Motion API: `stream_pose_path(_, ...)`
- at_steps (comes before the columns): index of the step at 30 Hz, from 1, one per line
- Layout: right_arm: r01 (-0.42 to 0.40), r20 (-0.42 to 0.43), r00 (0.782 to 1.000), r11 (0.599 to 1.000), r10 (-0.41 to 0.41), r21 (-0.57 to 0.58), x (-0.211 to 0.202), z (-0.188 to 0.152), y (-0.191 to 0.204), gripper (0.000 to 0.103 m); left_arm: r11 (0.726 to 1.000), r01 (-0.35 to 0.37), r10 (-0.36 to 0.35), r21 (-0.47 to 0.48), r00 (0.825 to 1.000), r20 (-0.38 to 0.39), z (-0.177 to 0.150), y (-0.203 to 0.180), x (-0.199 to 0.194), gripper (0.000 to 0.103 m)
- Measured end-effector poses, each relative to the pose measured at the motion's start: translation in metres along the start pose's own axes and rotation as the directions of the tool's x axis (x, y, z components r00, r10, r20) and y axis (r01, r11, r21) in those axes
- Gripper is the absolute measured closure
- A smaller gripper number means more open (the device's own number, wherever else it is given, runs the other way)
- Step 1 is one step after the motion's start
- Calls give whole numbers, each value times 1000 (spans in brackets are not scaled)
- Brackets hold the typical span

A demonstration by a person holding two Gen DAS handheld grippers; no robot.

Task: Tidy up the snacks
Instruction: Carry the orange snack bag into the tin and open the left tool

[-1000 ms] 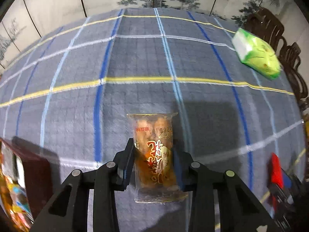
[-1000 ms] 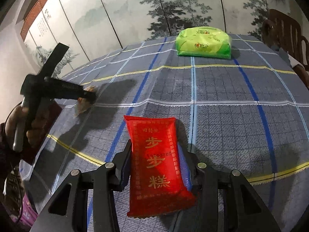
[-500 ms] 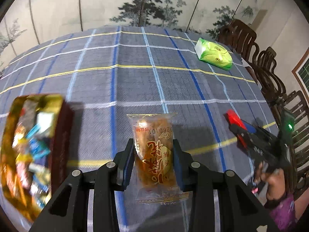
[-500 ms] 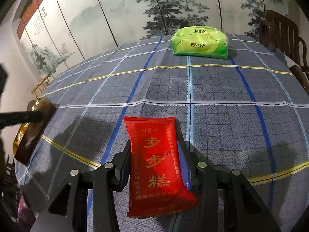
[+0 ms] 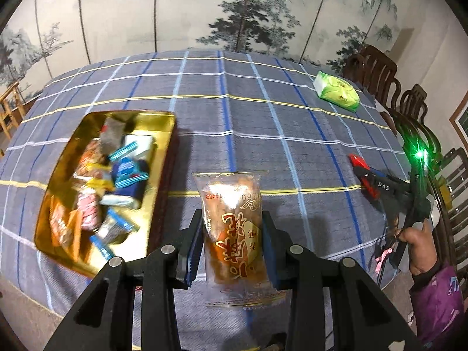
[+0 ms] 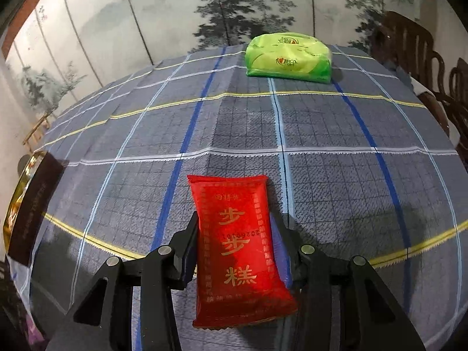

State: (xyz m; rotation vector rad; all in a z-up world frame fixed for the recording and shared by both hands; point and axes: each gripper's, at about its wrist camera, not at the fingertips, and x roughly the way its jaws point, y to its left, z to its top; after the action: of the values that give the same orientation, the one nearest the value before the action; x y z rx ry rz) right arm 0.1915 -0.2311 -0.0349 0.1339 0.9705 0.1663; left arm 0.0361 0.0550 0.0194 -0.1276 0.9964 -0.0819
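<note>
My left gripper [image 5: 232, 234] is shut on a clear-wrapped brown pastry packet [image 5: 234, 228] and holds it above the table, just right of a gold tin box [image 5: 163, 152] filled with several wrapped snacks. My right gripper [image 6: 234, 234] is shut on a red snack packet [image 6: 237, 248] with gold characters, above the checked tablecloth. The right gripper also shows in the left wrist view [image 5: 365, 175], far right, with the red packet in it. The tin's dark side shows at the left edge of the right wrist view [image 6: 32, 204].
A green tissue pack [image 6: 288, 58] lies at the table's far side; it also shows in the left wrist view [image 5: 336, 90]. Dark wooden chairs [image 5: 409, 108] stand along the right. A painted screen [image 5: 234, 8] stands behind the table.
The left gripper has risen and pulled back with the pastry, bringing the gold tin fully into view on the left. The right gripper has held nearly still with the red packet.
</note>
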Motion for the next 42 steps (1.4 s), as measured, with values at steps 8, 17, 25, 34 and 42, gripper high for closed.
stream_pose_path(8,-32,21,999,999,32,22,-10,-20,32,59,999,-37,37,-1,999,34,-12,19,-13,70)
stream_pose_path(17,-133,11,991,991,133,-4,-13,-31,91,59,998,-55,56,-23,998,41,-20,41,-18,70)
stream_pose_path(25,-159,3,987,987,159,-37,-16,-36,120,59,995,-84,86,-45,995,48,-24,60,-19,70)
stream_pose_path(34,-167,-2,986,985,167,-34,-20,-39,131,59,992,-113,116,-51,992,58,-29,73,-20,70)
stream_pose_path(42,-173,2,985,984,173,-39,-23,-36,137,59,989,-134,138,-61,988,67,-29,83,-21,70)
